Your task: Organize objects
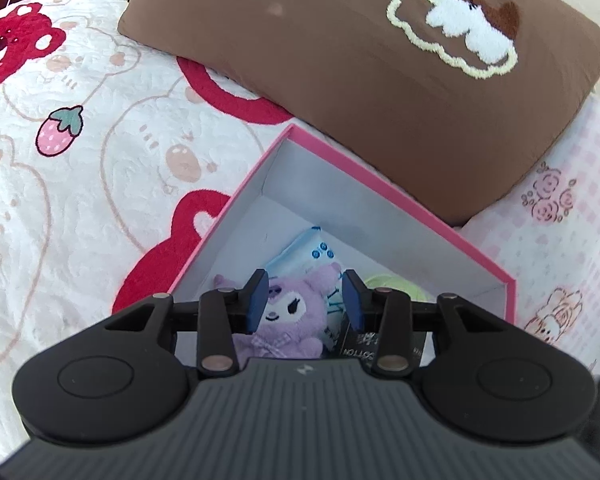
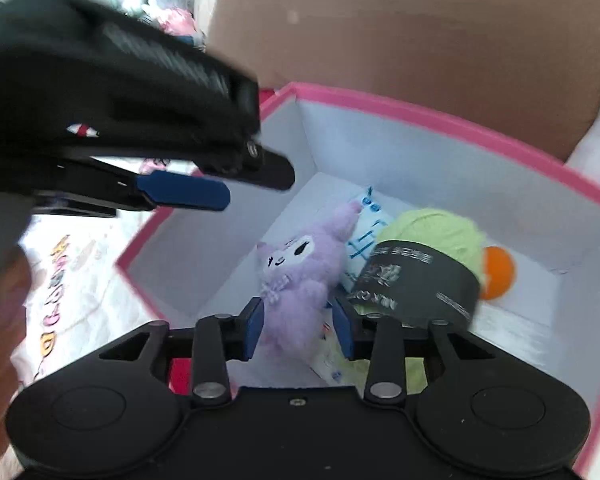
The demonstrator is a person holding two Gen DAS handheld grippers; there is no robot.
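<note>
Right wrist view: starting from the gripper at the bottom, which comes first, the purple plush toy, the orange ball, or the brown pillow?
From the right gripper:
1. Purple plush toy, between the fingertips, inside the pink box.
2. Orange ball, farther right in the box.
3. Brown pillow, beyond the box.

We see only part of the purple plush [image 1: 296,312]: our left gripper's [image 1: 305,296] body covers its lower half. The green yarn ball [image 1: 392,286] peeks out behind the right finger. The orange ball [image 2: 498,266] is half hidden behind the yarn. The right wrist view is blurry, so we cannot read the yarn's black label [image 2: 416,286]. The brown pillow [image 2: 420,60] is cut off at the top there.
</note>
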